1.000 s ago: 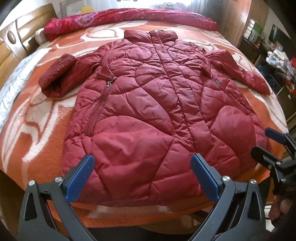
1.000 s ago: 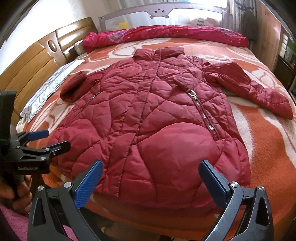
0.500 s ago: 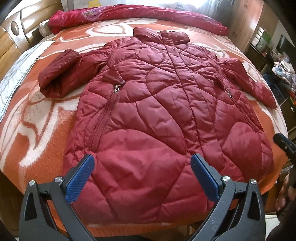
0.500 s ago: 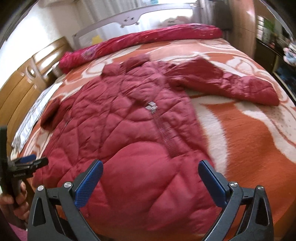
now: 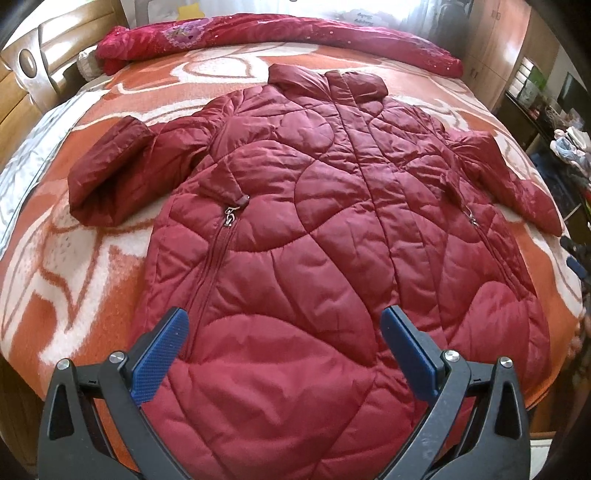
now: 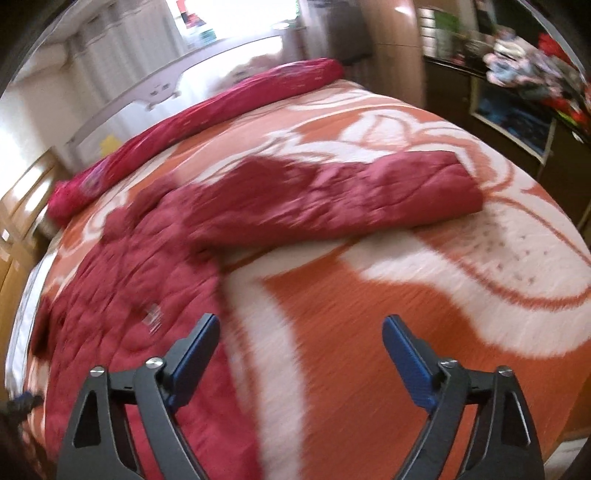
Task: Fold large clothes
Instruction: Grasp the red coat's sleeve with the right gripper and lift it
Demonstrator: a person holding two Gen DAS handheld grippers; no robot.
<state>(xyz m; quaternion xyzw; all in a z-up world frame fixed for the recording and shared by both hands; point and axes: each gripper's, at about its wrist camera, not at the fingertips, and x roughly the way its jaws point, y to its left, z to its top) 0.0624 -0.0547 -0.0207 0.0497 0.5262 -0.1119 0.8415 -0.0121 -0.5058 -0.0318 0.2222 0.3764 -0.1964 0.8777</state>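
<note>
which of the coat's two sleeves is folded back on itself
The sleeve on the left of the left wrist view: its cuff end doubles back. The other sleeve lies straight.

A bedroom, daylight pouring in behind the bed.

The bed point(image 5: 92, 258) wears an orange blanket with white swirls; along its far edge lies a rolled red quilt point(image 5: 258, 31), and at the left edge a pale sheet point(image 5: 22, 177) shows. A glossy wooden headboard point(image 5: 40, 44) stands at the left. Beyond the far edge a grey rail point(image 6: 155, 88) fronts bright curtained windows point(image 6: 221, 26). Wooden wardrobes point(image 5: 509, 55) fill the right corner, beside dark shelves point(image 6: 517, 96) crowded with clutter.
</note>
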